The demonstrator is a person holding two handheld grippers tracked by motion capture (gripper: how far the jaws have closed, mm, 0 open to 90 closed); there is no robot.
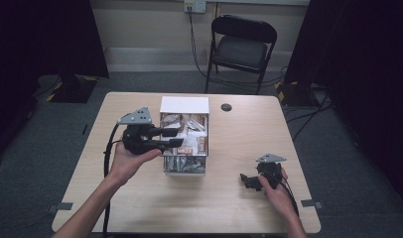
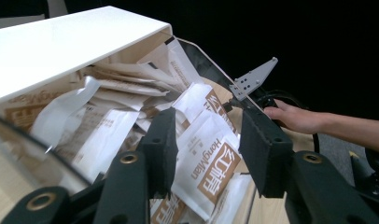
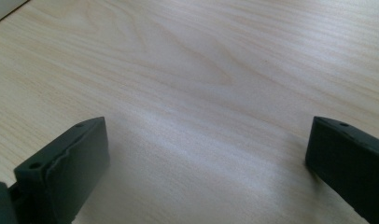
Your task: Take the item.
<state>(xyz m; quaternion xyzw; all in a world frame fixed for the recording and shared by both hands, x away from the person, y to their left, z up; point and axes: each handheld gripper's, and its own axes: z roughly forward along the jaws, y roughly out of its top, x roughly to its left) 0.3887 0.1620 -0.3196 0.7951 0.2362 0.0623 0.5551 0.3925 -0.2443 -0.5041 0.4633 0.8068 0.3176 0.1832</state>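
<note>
High view: a person's two hands work at a pale wooden tabletop (image 1: pixel 140 198), each holding a set of tongs.
Box: a clear-walled box (image 1: pixel 184 166) with a white lid part at its far end stands on the middle of the tabletop, full of white and brown sachets (image 1: pixel 187 130).
Left tongs, place: left tongs (image 1: pixel 175 137) are held level at the box's left side, with the tips reaching in over the sachets.
Left tongs, state: partly spread; in the left gripper view, left tongs (image 2: pixel 211 147) have a white sachet printed "HongMan" (image 2: pixel 211 163) lying in the gap behind the two black pads, and no pad presses on it that I can tell.
Sachets, left gripper view: a loose heap, some flat, some crumpled, piled against the white lid (image 2: pixel 61 44).
Right tongs, place: right tongs (image 1: pixel 250 182) rest low on the tabletop near its right front part, well apart from the box, pointing left.
Right tongs, state: spread wide in the right gripper view, right tongs (image 3: pixel 206 154), with bare wood grain (image 3: pixel 187 70) between the pads and nothing in the gap.
Right hand, far off: seen in the left gripper view beyond the box, right hand (image 2: pixel 295 116) beside its grey plate (image 2: pixel 254 79).
Background: black folding chair (image 1: pixel 241 47) behind the tabletop, on grey floor.
</note>
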